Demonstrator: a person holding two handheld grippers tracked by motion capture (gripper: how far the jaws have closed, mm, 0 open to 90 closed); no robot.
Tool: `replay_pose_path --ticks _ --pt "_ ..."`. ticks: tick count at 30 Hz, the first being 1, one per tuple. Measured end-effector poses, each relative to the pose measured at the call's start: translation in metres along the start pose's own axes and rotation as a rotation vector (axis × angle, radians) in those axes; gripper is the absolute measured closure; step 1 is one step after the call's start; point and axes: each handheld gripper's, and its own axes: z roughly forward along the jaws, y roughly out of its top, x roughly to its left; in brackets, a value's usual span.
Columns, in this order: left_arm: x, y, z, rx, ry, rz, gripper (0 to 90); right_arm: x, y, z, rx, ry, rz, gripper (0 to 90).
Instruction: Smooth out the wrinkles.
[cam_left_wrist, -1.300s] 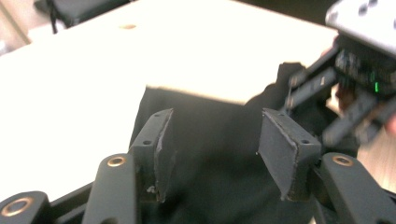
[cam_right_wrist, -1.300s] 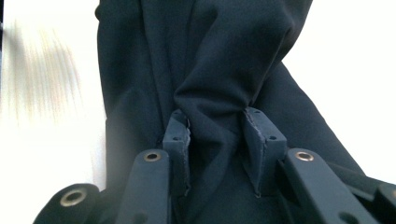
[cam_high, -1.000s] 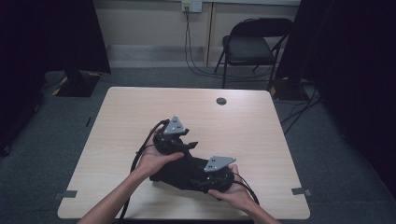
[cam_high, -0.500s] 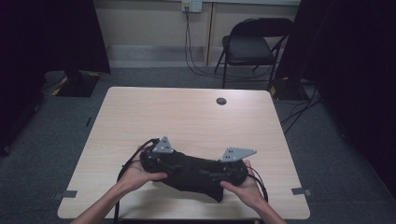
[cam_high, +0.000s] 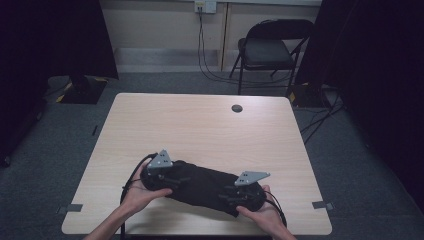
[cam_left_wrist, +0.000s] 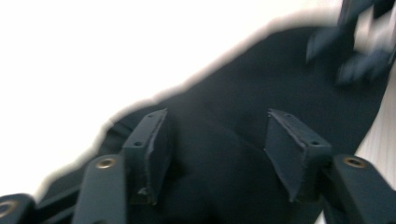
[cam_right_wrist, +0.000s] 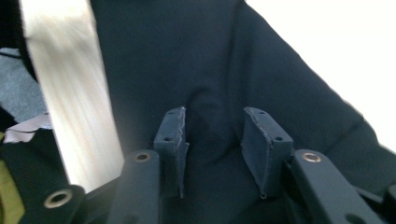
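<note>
Both grippers have shifted slightly since 0.5 s ago, w/ black cloth (cam_high: 202, 184) stretched between them near table (cam_high: 200, 125) front edge. Left gripper (cam_left_wrist: 215, 154) jaws wide apart over cloth; right gripper (cam_right_wrist: 212, 144) narrower, fold between pads.

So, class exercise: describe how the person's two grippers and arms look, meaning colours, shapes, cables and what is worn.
Both the left gripper and the right gripper are black, each topped by a grey three-cornered plate. Each has two black jaws ending in flat dark rectangular pads, fixed by brass-coloured rivets. Black cables trail from them. The forearms are bare, no sleeves visible.
</note>
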Motion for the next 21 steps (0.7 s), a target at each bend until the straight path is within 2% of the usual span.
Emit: replay_pose_path --ticks 1,2,3,4,7,9,12,15,16,17,18,20,21 --pt "0.002 0.004 -0.001 -0.018 0.025 0.014 42.7 -0.001 -0.002 0.001 0.001 -0.007 0.007 53.5" --pt "0.001 0.002 0.002 0.000 0.041 0.037 43.1 -0.002 -0.002 0.002 0.008 -0.003 0.009 51.3" --pt "0.000 -0.001 0.004 0.026 0.045 0.042 43.5 -0.002 -0.001 0.004 0.016 -0.005 0.014 49.3" --pt "-0.001 -0.007 0.009 0.080 0.036 0.041 43.3 -0.002 -0.001 0.004 0.012 -0.016 0.020 47.0" --pt "-0.006 -0.026 0.013 0.147 0.032 0.025 38.5 0.001 -0.004 0.005 0.006 -0.057 0.016 45.3" --pt "-0.006 -0.029 0.012 0.150 0.029 0.004 36.9 0.002 -0.004 0.004 0.008 -0.084 0.032 40.9" --pt "-0.007 -0.033 0.019 0.166 0.034 0.004 37.2 0.000 -0.004 0.008 0.014 -0.117 0.029 40.1" --pt "-0.004 -0.035 0.026 0.175 0.049 -0.017 37.0 -0.008 -0.002 0.015 0.019 -0.150 0.011 40.0" --pt "-0.001 -0.036 0.030 0.199 0.065 -0.022 37.0 -0.013 0.000 0.018 0.014 -0.156 0.017 40.0" --pt "0.002 -0.039 0.037 0.259 0.082 -0.019 37.2 -0.019 0.001 0.020 0.006 -0.177 0.021 39.9" --pt "0.004 -0.042 0.041 0.236 0.115 -0.003 36.7 -0.025 0.002 0.023 -0.001 -0.190 0.022 39.6" --pt "0.008 -0.038 0.045 0.209 0.149 -0.051 41.6 -0.036 0.004 0.027 -0.017 -0.180 0.037 39.3" --pt "0.009 -0.038 0.046 0.213 0.146 -0.062 41.7 -0.041 0.005 0.029 -0.022 -0.172 0.044 39.2"
